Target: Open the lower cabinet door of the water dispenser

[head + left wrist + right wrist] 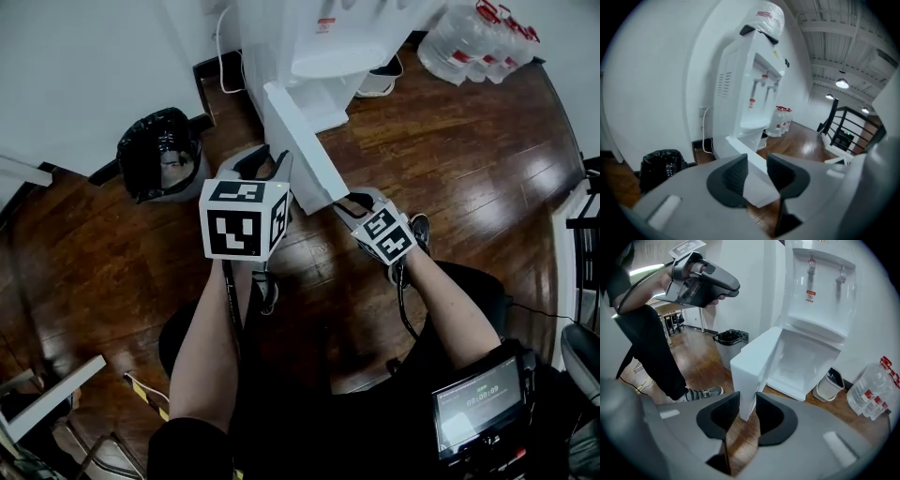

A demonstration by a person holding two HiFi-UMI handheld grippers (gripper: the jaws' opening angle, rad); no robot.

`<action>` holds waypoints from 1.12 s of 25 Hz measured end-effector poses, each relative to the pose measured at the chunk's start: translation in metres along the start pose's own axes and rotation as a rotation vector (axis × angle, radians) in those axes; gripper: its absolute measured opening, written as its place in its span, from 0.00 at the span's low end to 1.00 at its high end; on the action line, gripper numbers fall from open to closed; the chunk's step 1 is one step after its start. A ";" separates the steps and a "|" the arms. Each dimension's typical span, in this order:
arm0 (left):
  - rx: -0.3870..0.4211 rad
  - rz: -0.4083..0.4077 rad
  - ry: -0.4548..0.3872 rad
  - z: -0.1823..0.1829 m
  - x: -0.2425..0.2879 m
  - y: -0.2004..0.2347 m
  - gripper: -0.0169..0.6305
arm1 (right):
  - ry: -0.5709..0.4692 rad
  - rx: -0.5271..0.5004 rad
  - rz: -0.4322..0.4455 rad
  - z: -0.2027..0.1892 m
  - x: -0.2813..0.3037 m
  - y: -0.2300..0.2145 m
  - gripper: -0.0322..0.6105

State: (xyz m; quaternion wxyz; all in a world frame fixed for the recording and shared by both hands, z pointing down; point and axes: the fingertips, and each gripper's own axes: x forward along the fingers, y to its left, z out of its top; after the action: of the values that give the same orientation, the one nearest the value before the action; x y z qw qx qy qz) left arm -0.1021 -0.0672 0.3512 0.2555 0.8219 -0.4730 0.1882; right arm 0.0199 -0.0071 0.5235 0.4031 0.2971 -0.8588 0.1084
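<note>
The white water dispenser point(319, 37) stands against the wall. Its lower cabinet door point(300, 141) is swung wide open toward me, and the empty white compartment point(801, 362) shows behind it. My right gripper point(354, 202) sits at the door's free end. In the right gripper view the door's lower corner point(746, 380) shows in the narrow gap of the right gripper point(747, 404), just beyond the tips, untouched by the pads. My left gripper point(265, 167) hovers beside the door's left face, open and empty, with the door point(757, 185) seen past its tips.
A black-bagged bin point(157, 150) stands left of the dispenser. A small white bin point(380, 80) and several water bottles point(469, 37) are at its right. A power cord point(223, 56) runs down the wall. A black railing point(848, 126) lies further right. A screen point(478, 403) hangs at my waist.
</note>
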 end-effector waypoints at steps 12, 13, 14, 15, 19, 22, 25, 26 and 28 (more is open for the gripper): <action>-0.022 0.028 -0.013 -0.007 -0.012 0.030 0.25 | -0.038 -0.003 0.080 0.038 0.021 0.066 0.21; -0.019 0.035 -0.003 -0.011 -0.011 0.034 0.25 | -0.040 0.002 0.082 0.041 0.023 0.070 0.21; -0.020 0.040 0.004 -0.014 -0.011 0.038 0.25 | -0.044 0.008 0.085 0.044 0.024 0.074 0.21; -0.023 0.046 0.008 -0.016 -0.012 0.042 0.25 | -0.050 0.015 0.090 0.047 0.026 0.077 0.21; -0.033 0.063 -0.006 -0.017 -0.020 0.054 0.25 | -0.083 0.035 0.115 0.059 0.033 0.089 0.21; -0.047 0.076 -0.012 -0.019 -0.026 0.064 0.25 | -0.096 0.027 0.132 0.068 0.040 0.100 0.21; -0.055 0.077 -0.016 -0.020 -0.028 0.068 0.25 | -0.100 0.008 0.146 0.077 0.046 0.110 0.20; -0.055 0.074 -0.019 -0.020 -0.029 0.068 0.25 | -0.102 0.003 0.148 0.080 0.049 0.112 0.20; -0.055 0.068 -0.023 -0.019 -0.030 0.069 0.25 | -0.108 -0.003 0.148 0.085 0.053 0.117 0.20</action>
State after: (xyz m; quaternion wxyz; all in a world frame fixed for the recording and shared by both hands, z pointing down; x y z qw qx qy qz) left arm -0.1784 -0.0641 0.3667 0.2659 0.8001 -0.5087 0.1744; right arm -0.1303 0.0280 0.5141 0.3475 0.2374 -0.8991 0.1203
